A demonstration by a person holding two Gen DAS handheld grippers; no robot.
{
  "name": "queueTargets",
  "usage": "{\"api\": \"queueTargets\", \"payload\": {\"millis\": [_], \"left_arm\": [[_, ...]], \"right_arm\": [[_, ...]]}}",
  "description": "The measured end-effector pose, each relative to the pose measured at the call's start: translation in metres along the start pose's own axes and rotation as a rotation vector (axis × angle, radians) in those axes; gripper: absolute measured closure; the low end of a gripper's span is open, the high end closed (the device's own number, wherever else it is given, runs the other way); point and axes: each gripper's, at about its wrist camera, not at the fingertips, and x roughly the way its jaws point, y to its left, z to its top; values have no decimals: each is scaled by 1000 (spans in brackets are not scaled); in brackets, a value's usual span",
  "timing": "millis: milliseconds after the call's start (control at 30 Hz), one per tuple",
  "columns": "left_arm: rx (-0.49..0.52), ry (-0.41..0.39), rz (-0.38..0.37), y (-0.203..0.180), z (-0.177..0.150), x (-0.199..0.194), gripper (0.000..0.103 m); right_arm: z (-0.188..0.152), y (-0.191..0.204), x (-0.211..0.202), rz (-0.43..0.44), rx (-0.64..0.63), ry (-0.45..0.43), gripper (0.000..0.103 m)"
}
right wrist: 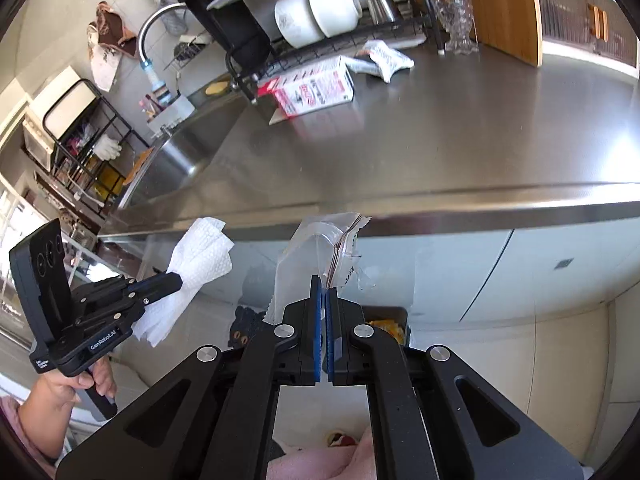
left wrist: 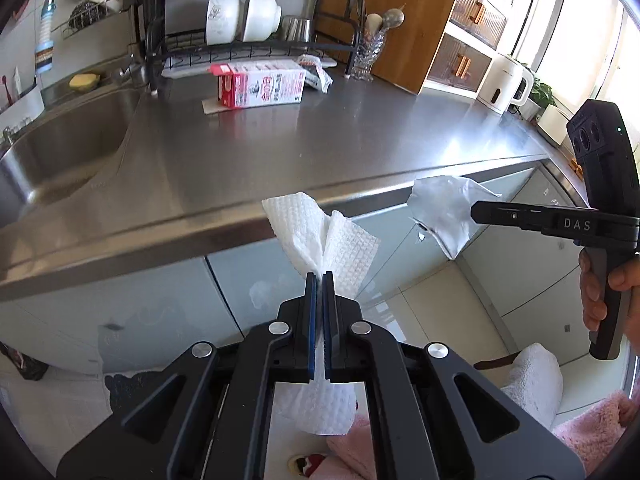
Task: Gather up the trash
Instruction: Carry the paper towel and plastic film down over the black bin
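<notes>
Left gripper fingers clamped on paper towel; right gripper fingers clamped on clear plastic bag. Both held off the desk near edge, likely bound for bin below. Milk carton remains far.

Steel counter, milk carton, wrapper

You have a crumpled white embossed paper towel pinched upright, fanning toward 12 o'clock off the counter edge, a clear torn plastic bag likewise held at its 3 o'clock, while a red-and-white carton lies sideways and a crumpled wrapper rests at 1 o'clock of it.
</notes>
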Motion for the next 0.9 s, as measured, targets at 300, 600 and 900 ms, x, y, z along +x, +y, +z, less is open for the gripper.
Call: {"api": "queueTargets", "payload": {"millis": [300,600,900], "left_arm": [[-75,157,-22,18,-62,65,102],[-140,300,-23,40,-104,155,102],[-178,401,-23,61,-132,238,101]], "right_arm": [[-62,-11,85,-41,18,186,100],[-101,-34,185,-97,25,331,100],[-118,-61,273,-130,27,456,100]]}}
